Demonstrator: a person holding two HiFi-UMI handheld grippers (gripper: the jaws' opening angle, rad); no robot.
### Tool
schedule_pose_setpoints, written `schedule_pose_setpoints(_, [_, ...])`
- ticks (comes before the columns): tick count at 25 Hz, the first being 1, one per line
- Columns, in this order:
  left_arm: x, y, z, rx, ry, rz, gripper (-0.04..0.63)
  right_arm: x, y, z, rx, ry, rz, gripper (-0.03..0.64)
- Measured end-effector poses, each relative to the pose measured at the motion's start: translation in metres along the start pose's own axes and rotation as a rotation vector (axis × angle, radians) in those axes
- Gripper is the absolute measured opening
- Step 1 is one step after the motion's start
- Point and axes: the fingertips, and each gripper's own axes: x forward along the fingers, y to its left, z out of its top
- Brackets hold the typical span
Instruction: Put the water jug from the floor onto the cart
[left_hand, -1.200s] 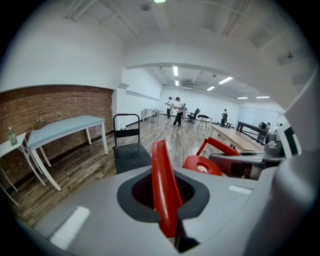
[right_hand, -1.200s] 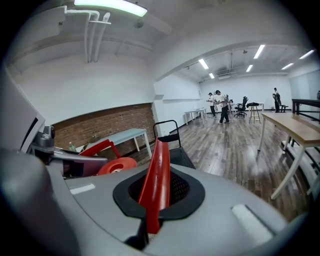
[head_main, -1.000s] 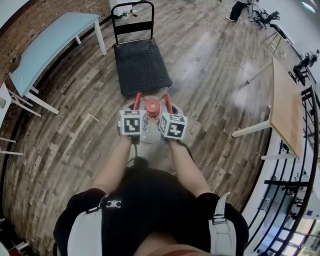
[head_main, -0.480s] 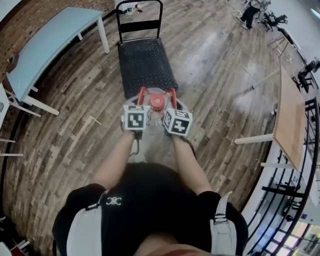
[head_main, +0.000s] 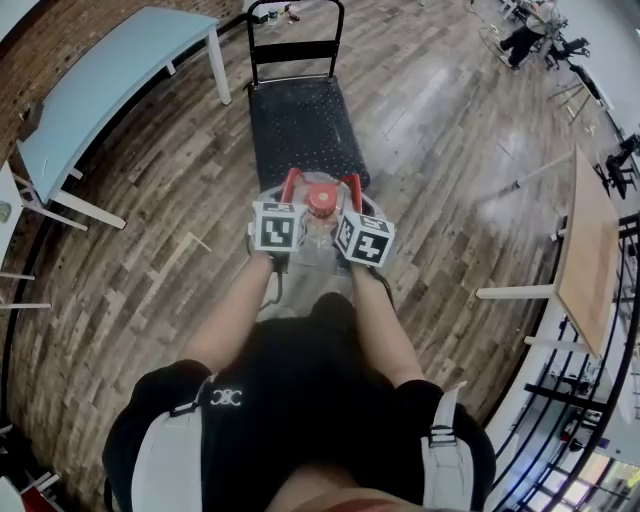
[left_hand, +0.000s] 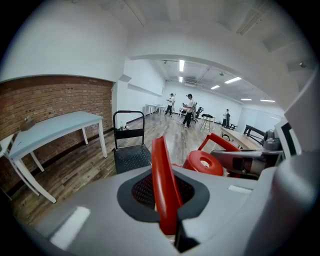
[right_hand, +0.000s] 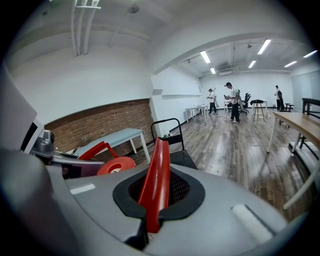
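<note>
The water jug (head_main: 318, 240) is a clear bottle with a red cap (head_main: 320, 200) and two red handles. It hangs between my grippers at the near edge of the black cart (head_main: 300, 115). My left gripper (head_main: 288, 200) is shut on the jug's left handle (left_hand: 164, 185), which stands up between its jaws. My right gripper (head_main: 350, 203) is shut on the right handle (right_hand: 156, 180) in the same way. In the left gripper view the cap (left_hand: 204, 162) sits to the right and the cart (left_hand: 131, 156) lies ahead. The jug's body is mostly hidden under the marker cubes.
A light blue table (head_main: 90, 90) stands to the cart's left along a brick wall. A wooden table (head_main: 590, 250) stands at the right. The cart's upright push handle (head_main: 295, 20) is at its far end. Several people (right_hand: 232, 102) stand far down the room.
Both grippers have carried the jug forward over the wooden floor, from short of the cart to its near edge. The grips on the handles are unchanged.
</note>
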Motion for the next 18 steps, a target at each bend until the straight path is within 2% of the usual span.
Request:
schedule_pose_setpoints(5, [0.024, 0.019, 0.006, -0.011, 0.02, 0.022, 0.006, 0.033, 0.004, 0.005, -0.004, 0.018, 0.028, 0.015])
schedule_pose_setpoints(11, [0.067, 0.035, 0.015, -0.036, 0.05, 0.047, 0.006, 0.08, -0.005, 0.013, -0.04, 0.06, 0.07, 0.015])
schedule_pose_setpoints(18, [0.124, 0.049, 0.038, -0.048, 0.094, 0.069, 0.003, 0.14, -0.025, 0.033, -0.033, 0.103, 0.096, 0.015])
